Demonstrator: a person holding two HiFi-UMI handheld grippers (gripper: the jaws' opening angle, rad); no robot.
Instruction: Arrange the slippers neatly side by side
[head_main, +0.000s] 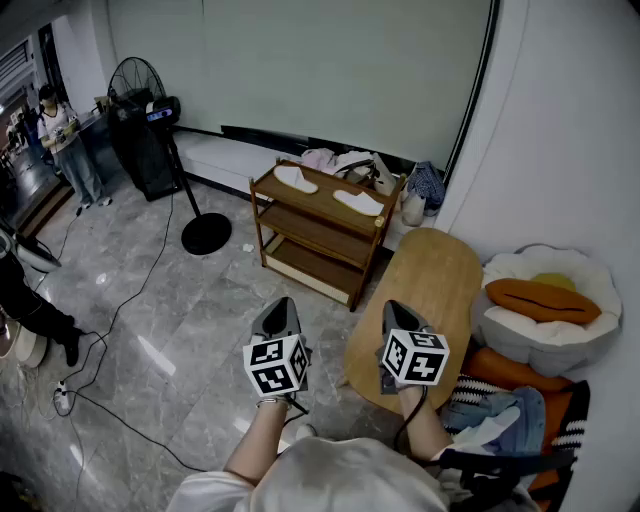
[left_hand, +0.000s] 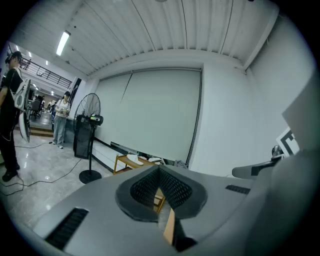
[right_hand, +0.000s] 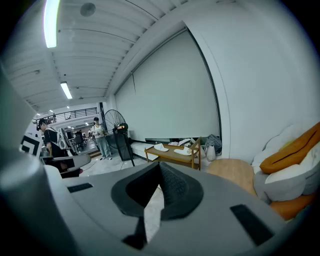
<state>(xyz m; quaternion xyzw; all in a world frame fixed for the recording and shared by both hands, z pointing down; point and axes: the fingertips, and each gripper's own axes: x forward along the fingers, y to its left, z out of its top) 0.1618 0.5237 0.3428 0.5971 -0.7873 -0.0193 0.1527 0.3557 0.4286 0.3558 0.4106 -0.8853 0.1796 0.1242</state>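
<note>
Two white slippers lie apart on the top of a low wooden rack (head_main: 268, 187) against the far wall, the left slipper (head_main: 295, 179) and the right slipper (head_main: 358, 202) at differing angles. Both grippers are held in the air well short of the rack, over the floor. My left gripper (head_main: 283, 304) is shut with nothing in it. To its right, my right gripper (head_main: 394, 309) is also shut and empty, near the edge of the oval table. The rack (left_hand: 120, 161) shows small in the left gripper view. In the right gripper view the slippers (right_hand: 161, 148) sit far off.
An oval wooden table (head_main: 425, 290) stands right of the rack. A white cushion seat with an orange pillow (head_main: 545, 300) lies at the right wall. A standing fan (head_main: 150, 110) and floor cables (head_main: 110, 320) are at the left. People stand far left. Bags (head_main: 425, 185) lean beside the rack.
</note>
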